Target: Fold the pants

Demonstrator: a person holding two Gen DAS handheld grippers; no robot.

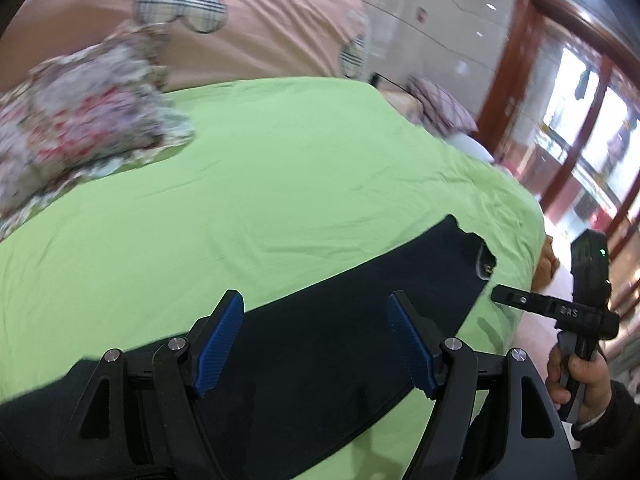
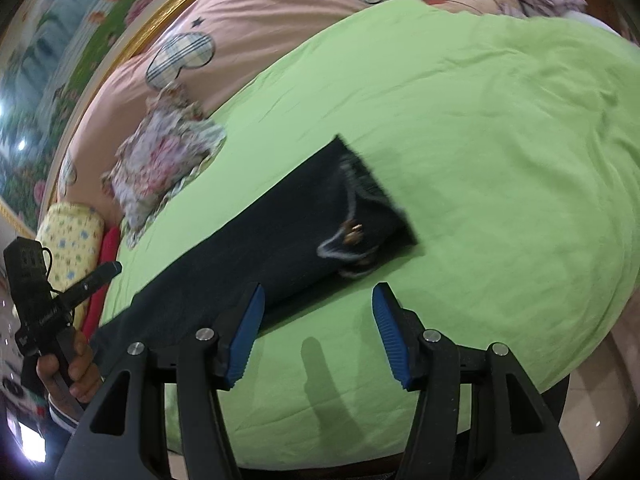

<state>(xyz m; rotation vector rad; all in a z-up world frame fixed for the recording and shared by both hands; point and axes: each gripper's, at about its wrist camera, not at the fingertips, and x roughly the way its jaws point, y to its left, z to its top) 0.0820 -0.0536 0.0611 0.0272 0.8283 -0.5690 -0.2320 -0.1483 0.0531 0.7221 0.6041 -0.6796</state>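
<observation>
One pair of dark navy pants [image 2: 280,240] lies flat on the green bed sheet [image 2: 500,160], apparently already doubled leg over leg into a long strip. In the right wrist view the strip runs from about 8 o'clock up toward centre, the waistband end with its metal button [image 2: 354,234] uppermost.

Left hand-held gripper [image 1: 316,344]: released, jaws widening, nothing pinched; the pants pass below the blue pads [image 1: 220,344], and no contact is discernible. Right hand-held gripper [image 2: 316,332]: released, empty, poised over bare sheet at 6 o'clock, just beside the strip's near edge.

Surroundings: a floral quilt [image 2: 168,168] lies bunched at 10 o'clock, well apart from the pants; a pink duvet [image 2: 260,20] lies beyond it at 11 o'clock, and a yellow patterned pillow [image 2: 72,240] at 9 o'clock.

Assessment: the lengthwise fold appears done; the crosswise fold is judged to be the step in hand, not yet started. The next move calls for each gripper to descend onto one end of the strip, pinch all layers together, and carry that end over to meet the other squarely. Risk: catching only the top layer.
</observation>
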